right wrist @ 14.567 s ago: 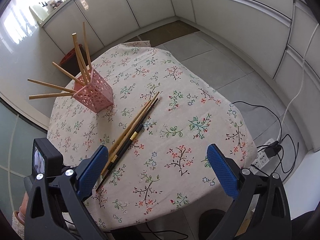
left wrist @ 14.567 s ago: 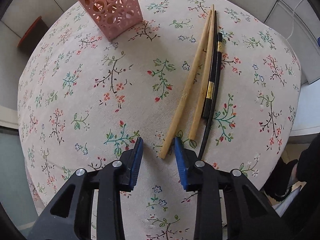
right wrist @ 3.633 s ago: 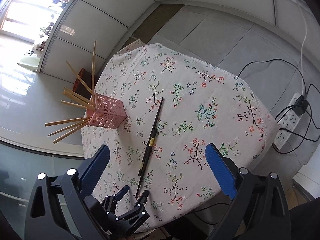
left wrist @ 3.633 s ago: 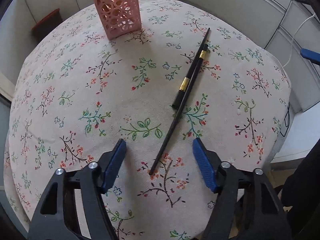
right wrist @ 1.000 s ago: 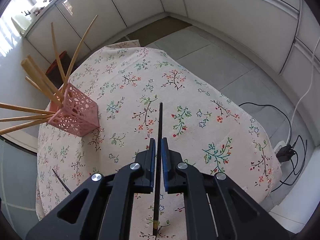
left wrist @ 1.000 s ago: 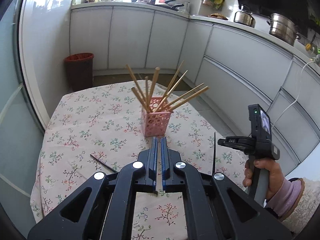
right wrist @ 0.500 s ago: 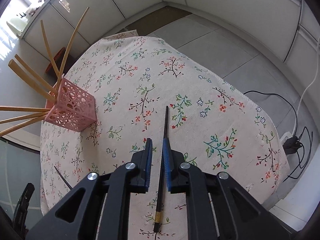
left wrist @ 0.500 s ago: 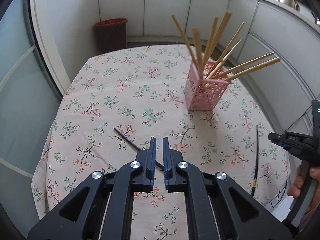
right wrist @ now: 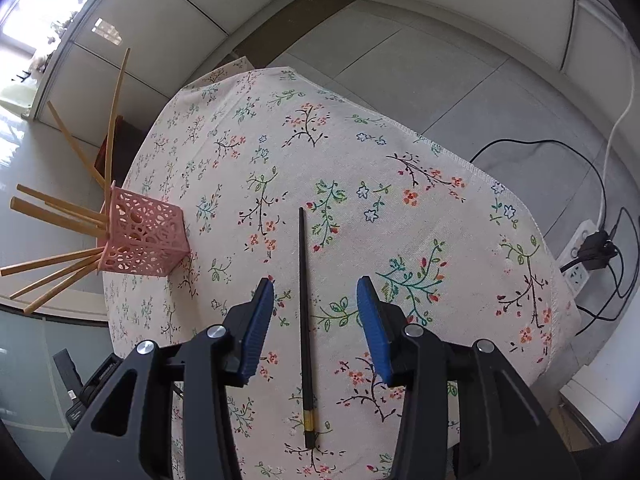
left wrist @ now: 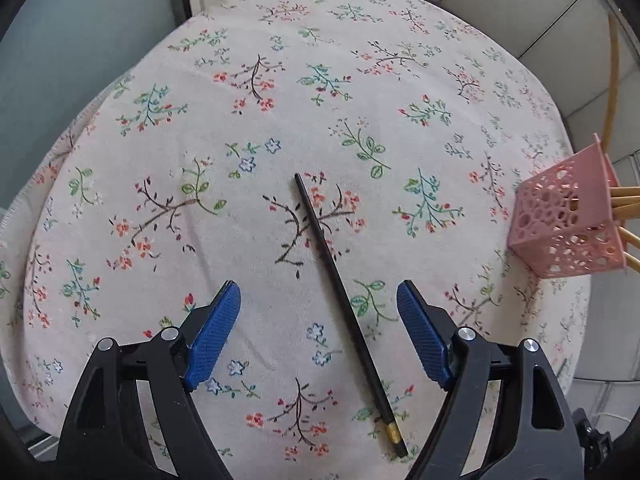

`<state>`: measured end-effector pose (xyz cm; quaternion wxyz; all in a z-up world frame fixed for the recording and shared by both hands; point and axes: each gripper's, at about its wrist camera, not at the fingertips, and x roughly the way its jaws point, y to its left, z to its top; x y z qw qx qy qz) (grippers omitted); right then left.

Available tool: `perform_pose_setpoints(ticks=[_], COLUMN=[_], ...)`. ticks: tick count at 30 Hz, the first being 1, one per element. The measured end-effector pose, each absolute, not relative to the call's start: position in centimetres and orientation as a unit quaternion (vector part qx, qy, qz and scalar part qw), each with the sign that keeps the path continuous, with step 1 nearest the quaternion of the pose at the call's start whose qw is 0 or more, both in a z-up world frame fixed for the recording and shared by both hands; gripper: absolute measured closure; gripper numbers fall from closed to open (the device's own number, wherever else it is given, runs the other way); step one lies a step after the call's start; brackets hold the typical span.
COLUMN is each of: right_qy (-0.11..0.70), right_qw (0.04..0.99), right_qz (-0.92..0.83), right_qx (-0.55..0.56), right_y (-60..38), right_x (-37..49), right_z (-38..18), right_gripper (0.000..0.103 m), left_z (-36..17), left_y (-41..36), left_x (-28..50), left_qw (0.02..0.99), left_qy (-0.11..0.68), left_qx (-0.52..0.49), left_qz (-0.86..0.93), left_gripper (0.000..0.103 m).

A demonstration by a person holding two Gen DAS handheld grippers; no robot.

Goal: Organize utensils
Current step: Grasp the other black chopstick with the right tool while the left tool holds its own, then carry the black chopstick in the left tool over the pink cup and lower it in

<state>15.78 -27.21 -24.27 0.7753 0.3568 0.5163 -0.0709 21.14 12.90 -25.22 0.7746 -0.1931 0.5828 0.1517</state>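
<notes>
A black chopstick [left wrist: 340, 288] with a gold band lies on the floral tablecloth between the jaws of my open left gripper [left wrist: 318, 312]. A second black chopstick [right wrist: 304, 320] with a gold band lies between the jaws of my open right gripper [right wrist: 316, 304]. Neither gripper touches its chopstick. The pink perforated holder [left wrist: 568, 228] stands at the right edge of the left wrist view and at the left of the right wrist view [right wrist: 144, 236], with several wooden chopsticks [right wrist: 60, 216] sticking out of it.
The tablecloth's hemmed edge [right wrist: 452, 156] runs close behind the right chopstick, with grey floor tiles beyond. A power strip with cables [right wrist: 588, 256] lies on the floor at the right. A glass panel [left wrist: 80, 32] stands beyond the table's far left edge.
Both grippers have opened wide and dropped close to the table. Each black chopstick now lies free between the jaws; the right one was held half a second ago.
</notes>
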Motion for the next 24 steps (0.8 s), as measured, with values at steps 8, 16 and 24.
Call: perform_pose_setpoints(ticks=[8,16,24], right_qy=[0.534,0.549,0.541], right_qw=[0.765,0.769,0.794], right_qz=[-0.098,-0.106,-0.151], right_qx=[0.347,0.310,0.231], right_y=[-28.2,-26.4,-23.5], right_x=[16.1,19.3,22.1], right_z=[-25.7,-27.0,-26.9], right_gripper=[0.053,0.051,0.032], left_z=[-24.9,-23.0,-16.6], left_y=[9.2,8.5,8.9], left_x=[21.4,20.2,16.3], left_qw=[0.796,0.824,0.872], left_qy=[0.575,0.547,0.471], left_qx=[-0.107,-0.140,-0.133], left_qz=[0.154,0.048,-0.015], left_gripper=[0.063,0.099,0.099])
